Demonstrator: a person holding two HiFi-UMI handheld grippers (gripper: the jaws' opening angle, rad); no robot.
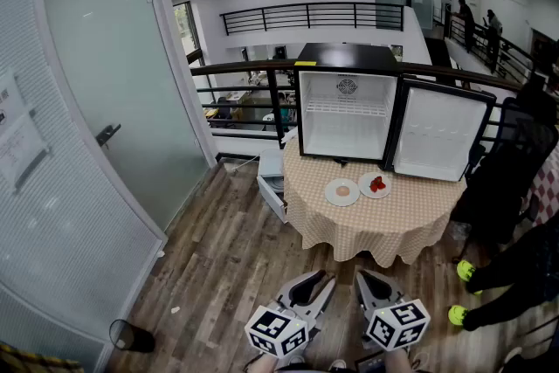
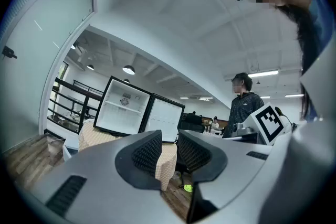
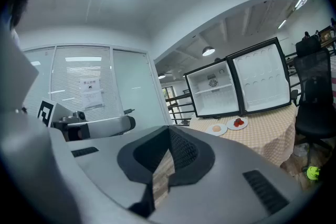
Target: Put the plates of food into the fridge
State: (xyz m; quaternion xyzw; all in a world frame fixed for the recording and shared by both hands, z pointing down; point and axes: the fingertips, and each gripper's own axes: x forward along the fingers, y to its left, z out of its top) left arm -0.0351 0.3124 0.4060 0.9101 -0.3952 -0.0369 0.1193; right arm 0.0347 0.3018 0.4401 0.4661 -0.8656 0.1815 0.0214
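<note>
Checked cloth covers the round worktop [image 1: 376,227] ahead of me in the head view. Both plates sit near its far side, just in front of the fridge [image 1: 347,113]: the bun plate [image 1: 341,192] on the left and the red-food plate [image 1: 375,185] just beside it. The fridge door [image 1: 441,135] hangs wide open to the right, so I judge the white cavity is ready to load and the plates need only a short lift. My left tongs [image 1: 316,286] and right tongs [image 1: 371,282] sit low in the frame, well apart from the worktop, with bare wood floor between. A white box [image 1: 272,179] crowds the worktop's left edge, and people's legs [image 1: 498,266] stand on the right, so the near side looks like my open approach.

From the left gripper view, the left tongs are spread with nothing between the pads. I see cloth and floor through the gap, and a bystander [image 2: 247,105] stands off to the right.

From the right gripper view, the right tongs are pressed together at the tips and empty. The plates lie far ahead, beyond a clear run. A black chair [image 3: 315,107] marks the right limit.
</note>
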